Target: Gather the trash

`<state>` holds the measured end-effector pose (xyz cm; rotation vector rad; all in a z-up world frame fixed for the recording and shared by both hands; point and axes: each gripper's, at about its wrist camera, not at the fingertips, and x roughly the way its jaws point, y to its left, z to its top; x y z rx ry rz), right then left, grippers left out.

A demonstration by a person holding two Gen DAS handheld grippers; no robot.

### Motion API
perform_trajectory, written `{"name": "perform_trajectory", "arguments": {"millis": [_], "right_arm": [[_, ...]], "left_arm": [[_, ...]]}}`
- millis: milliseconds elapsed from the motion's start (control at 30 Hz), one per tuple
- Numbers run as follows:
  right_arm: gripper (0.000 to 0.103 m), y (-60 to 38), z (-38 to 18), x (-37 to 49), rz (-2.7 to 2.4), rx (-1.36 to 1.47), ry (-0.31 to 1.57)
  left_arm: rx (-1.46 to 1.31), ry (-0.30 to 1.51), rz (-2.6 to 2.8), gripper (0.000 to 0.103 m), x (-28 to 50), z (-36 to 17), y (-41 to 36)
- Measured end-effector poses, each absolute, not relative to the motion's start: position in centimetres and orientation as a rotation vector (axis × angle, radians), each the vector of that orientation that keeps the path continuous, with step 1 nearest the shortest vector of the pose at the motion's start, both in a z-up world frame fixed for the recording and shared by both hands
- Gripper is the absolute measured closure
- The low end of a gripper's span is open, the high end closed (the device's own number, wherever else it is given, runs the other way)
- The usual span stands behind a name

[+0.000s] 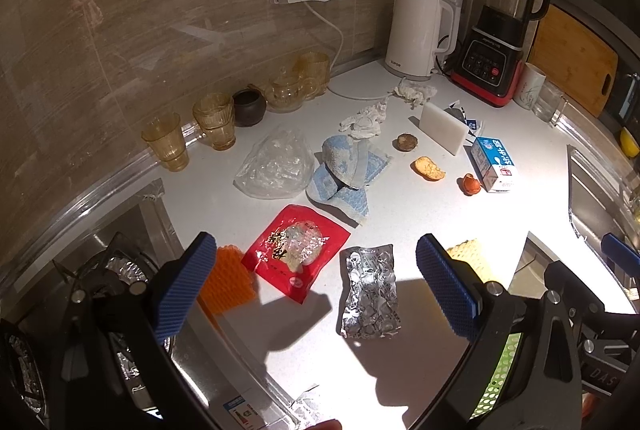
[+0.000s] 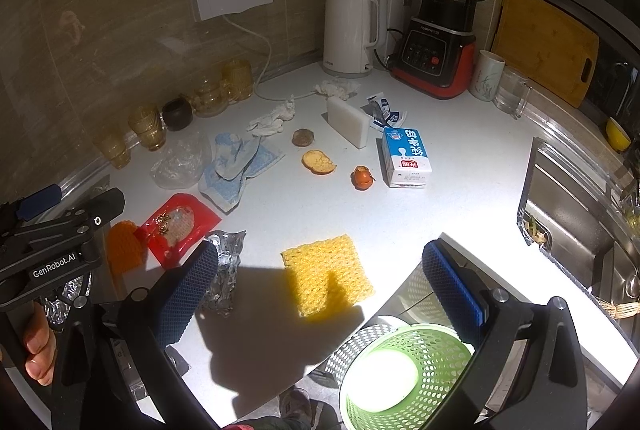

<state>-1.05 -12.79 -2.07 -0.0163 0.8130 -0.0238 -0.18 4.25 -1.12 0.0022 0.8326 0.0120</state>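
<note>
Both grippers hang over the near edge of the white counter (image 2: 460, 198), each with its blue-padded fingers spread wide and gripping nothing. Between the left gripper (image 1: 316, 290) fingers lies a crumpled silver foil wrapper (image 1: 370, 300), flat on the counter. Just left of it sits a red snack packet (image 1: 298, 250), and beyond that an orange foam net (image 1: 226, 280) partly hidden behind the left finger, at the edge of the stove.

Farther back, from left to right, a clear plastic bag (image 1: 276, 166) touches a blue-and-white cloth (image 1: 346, 172); two wads of white tissue (image 1: 364, 120) lie behind the cloth. Then come a small brown round scrap (image 2: 303, 137), an orange peel piece (image 2: 318, 161), another bit of peel (image 2: 362, 177) and a blue-and-white milk carton (image 2: 406, 158) lying on its side. A white foam block (image 2: 348, 122) stands behind these.

Ahead of the right gripper (image 2: 320, 282) lies a yellow foam net (image 2: 326, 276), flat, half in shadow. Below the counter edge, under the right finger, stands a green perforated basket (image 2: 436, 354).

Amber glasses (image 1: 188, 134) line the wall at left; a white kettle (image 2: 350, 30) and a blender (image 2: 444, 14) stand in the far corner.
</note>
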Motion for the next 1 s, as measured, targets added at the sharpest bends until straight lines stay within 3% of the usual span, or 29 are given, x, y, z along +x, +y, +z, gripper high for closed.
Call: {"name": "perform_trajectory", "arguments": {"millis": [567, 1000], "right_arm": [[0.002, -12.7, -2.3, -0.6, -0.024, -0.009, 0.812], [0.002, -12.1, -7.1, 1.2, 0.046, 0.011, 0.882]], "left_arm": [[0.007, 0.841, -0.001, 0.007, 0.2, -1.6, 4.7], [-0.029, 0.884, -0.056, 0.007, 2.0, -6.6, 11.1]]}}
